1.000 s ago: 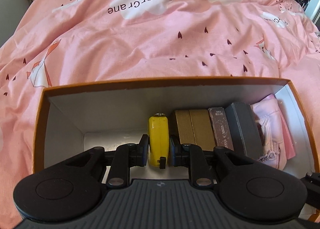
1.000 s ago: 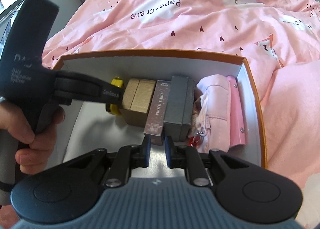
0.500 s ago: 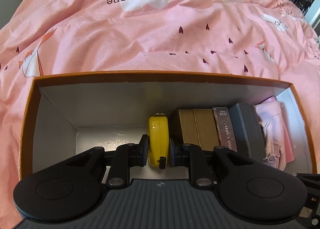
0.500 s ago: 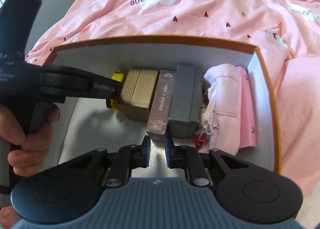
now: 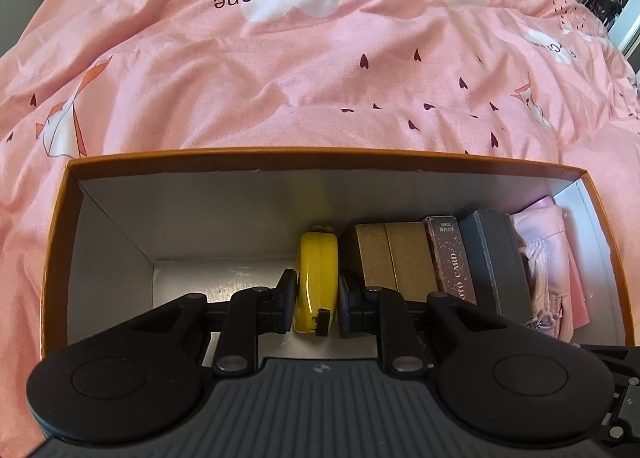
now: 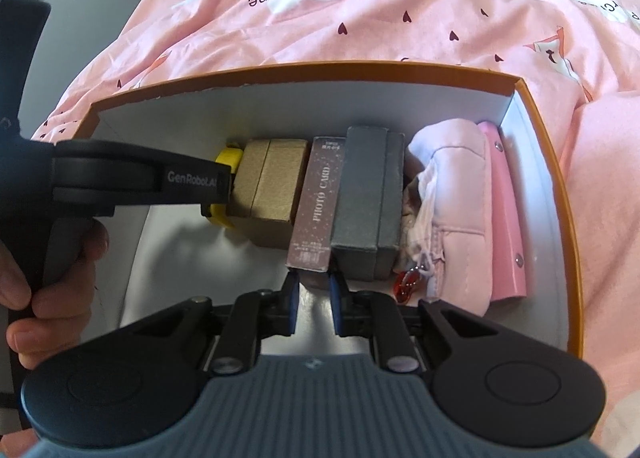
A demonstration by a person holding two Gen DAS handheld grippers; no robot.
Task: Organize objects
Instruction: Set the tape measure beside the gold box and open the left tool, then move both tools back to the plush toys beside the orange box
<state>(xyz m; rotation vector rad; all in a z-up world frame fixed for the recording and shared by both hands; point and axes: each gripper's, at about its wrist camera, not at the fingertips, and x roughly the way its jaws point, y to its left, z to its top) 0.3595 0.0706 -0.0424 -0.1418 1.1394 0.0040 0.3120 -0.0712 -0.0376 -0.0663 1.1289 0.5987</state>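
An orange cardboard box (image 5: 256,156) with a white inside sits on a pink bedcover; it also shows in the right wrist view (image 6: 560,162). My left gripper (image 5: 316,300) is shut on a yellow tape measure (image 5: 316,278) and holds it upright inside the box, against a tan box (image 5: 394,254). In the right wrist view the tape measure (image 6: 228,156) shows behind the left gripper's finger (image 6: 136,178). My right gripper (image 6: 313,304) is empty, its jaws narrowly apart, just in front of the "PHOTO CARD" box (image 6: 318,198).
Right of the tan box (image 6: 272,182) stand the photo card box (image 5: 452,262), a dark grey box (image 6: 370,194), a pink pouch (image 6: 452,198) and a pink flat case (image 6: 506,210). A small red charm (image 6: 406,284) lies on the floor. The box's left part (image 5: 200,270) shows bare floor.
The left gripper has sunk deeper into the box with the tape measure, next to the tan box. The right gripper has moved slightly closer to the photo card box.
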